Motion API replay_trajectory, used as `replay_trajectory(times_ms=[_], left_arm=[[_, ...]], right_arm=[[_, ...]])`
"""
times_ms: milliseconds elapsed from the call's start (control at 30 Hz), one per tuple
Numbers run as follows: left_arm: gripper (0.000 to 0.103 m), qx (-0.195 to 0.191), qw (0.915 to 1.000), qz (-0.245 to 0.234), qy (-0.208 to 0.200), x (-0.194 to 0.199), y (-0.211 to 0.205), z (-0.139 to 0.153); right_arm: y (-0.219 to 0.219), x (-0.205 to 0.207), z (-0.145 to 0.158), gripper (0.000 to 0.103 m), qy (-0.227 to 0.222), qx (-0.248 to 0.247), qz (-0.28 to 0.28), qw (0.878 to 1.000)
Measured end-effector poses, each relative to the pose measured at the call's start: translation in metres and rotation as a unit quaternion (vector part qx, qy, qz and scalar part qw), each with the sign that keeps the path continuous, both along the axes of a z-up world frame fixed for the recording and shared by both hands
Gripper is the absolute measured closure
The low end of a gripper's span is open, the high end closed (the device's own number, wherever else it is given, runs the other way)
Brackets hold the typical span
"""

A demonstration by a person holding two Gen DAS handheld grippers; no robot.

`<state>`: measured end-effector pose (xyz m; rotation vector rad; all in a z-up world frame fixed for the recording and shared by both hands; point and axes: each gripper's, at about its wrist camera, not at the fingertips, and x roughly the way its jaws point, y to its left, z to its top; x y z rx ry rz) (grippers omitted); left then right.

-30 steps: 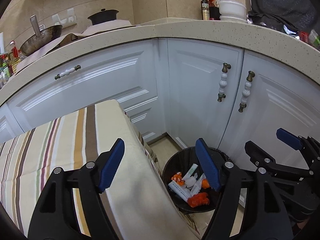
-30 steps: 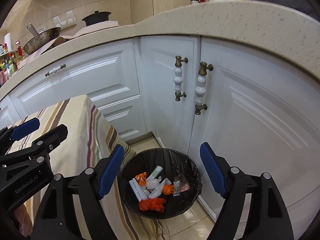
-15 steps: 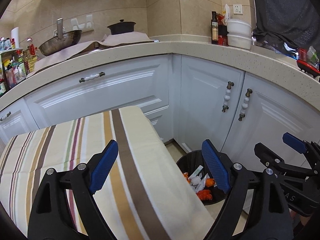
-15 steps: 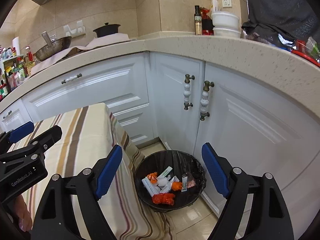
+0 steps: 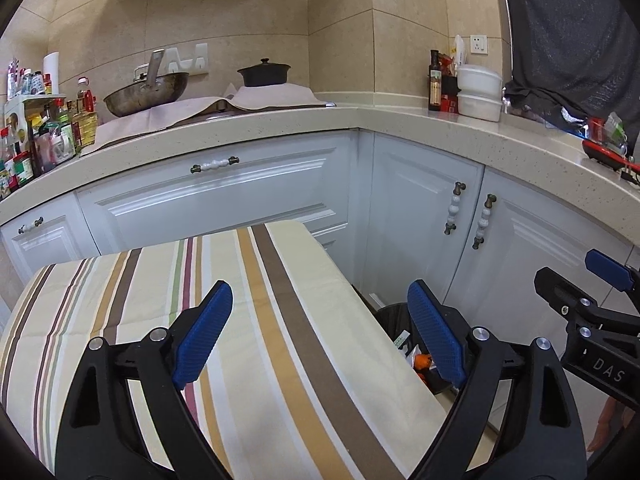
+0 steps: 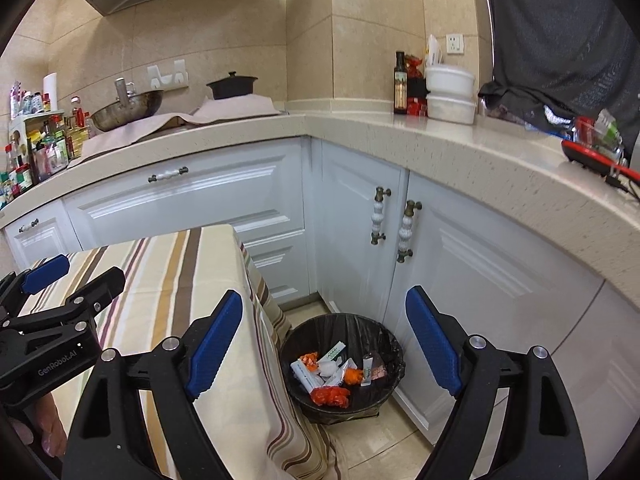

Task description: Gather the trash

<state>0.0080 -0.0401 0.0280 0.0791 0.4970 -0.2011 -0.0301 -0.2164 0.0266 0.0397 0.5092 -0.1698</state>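
A black-lined trash bin [image 6: 386, 388] stands on the floor between the striped table [image 6: 160, 292] and the white cabinets. It holds several pieces of trash [image 6: 320, 376], among them white packets and an orange wrapper [image 6: 330, 396]. My right gripper [image 6: 324, 296] hovers above and in front of the bin; its jaws are opening and nothing is between them. My left gripper [image 5: 320, 292] is open and empty over the table's striped cloth [image 5: 280, 340]. In the left wrist view the table edge hides most of the bin [image 5: 394, 316], and the right gripper [image 5: 580, 276] shows at the right edge.
A beige L-shaped countertop [image 6: 440, 148] over white cabinets [image 6: 480, 260] wraps the corner behind the bin. On it stand a wok [image 5: 148, 94], a black pot [image 5: 264, 74], bottles [image 5: 52, 136] and white containers [image 6: 450, 94]. Tiled floor [image 6: 380, 448] shows in front of the bin.
Both grippers have drawn back and risen away from the bin, which now looks smaller and lower. More of the countertop and wall shows. Both pairs of jaws stand a little wider.
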Motion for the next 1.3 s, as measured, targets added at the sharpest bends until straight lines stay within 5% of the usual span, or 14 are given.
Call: replay_trajectory(times_ms=[567,1300], left_arm=[[0.011,-0.021,0.9994,0.001,-0.027,-0.048,0.031,0.021],[0.011,-0.024,0.9992,-0.001,-0.032,-0.055,0.029,0.024]], right_arm=[[0.031,-0.046,0.019,0.02,-0.022,-0.022,0.005,0.999],[0.033,-0.058,0.03,0.019,-0.047,-0.024,0.0,0.999]])
